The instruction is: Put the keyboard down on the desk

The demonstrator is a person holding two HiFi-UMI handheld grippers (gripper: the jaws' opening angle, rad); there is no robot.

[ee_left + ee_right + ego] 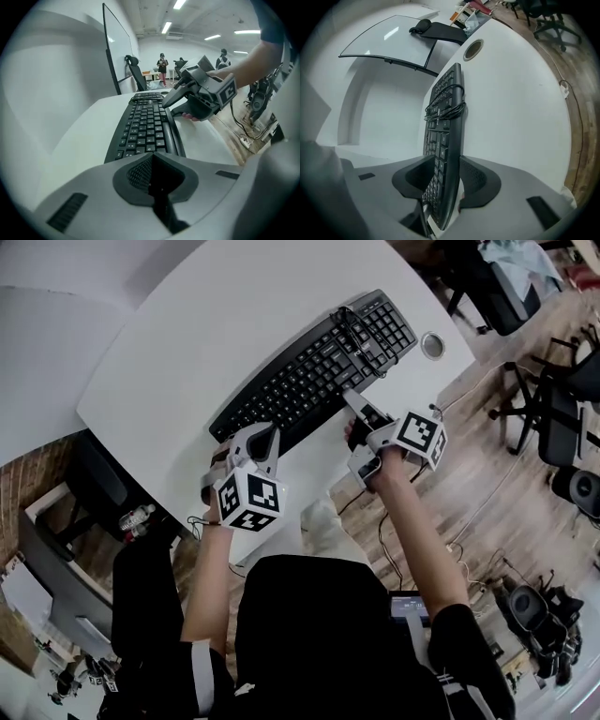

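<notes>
The black keyboard [314, 371] lies slanted across the white desk [187, 352], keys facing up. Its black cable [354, 334] sits in 1 loose bunch on the keys near the number pad end. The keyboard seems to lie flat.

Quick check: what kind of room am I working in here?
Probably an open office or lab workspace: a white desk with a cable grommet and a keyboard, wheeled office chairs on wood flooring, and what looks like a whiteboard nearby.
</notes>
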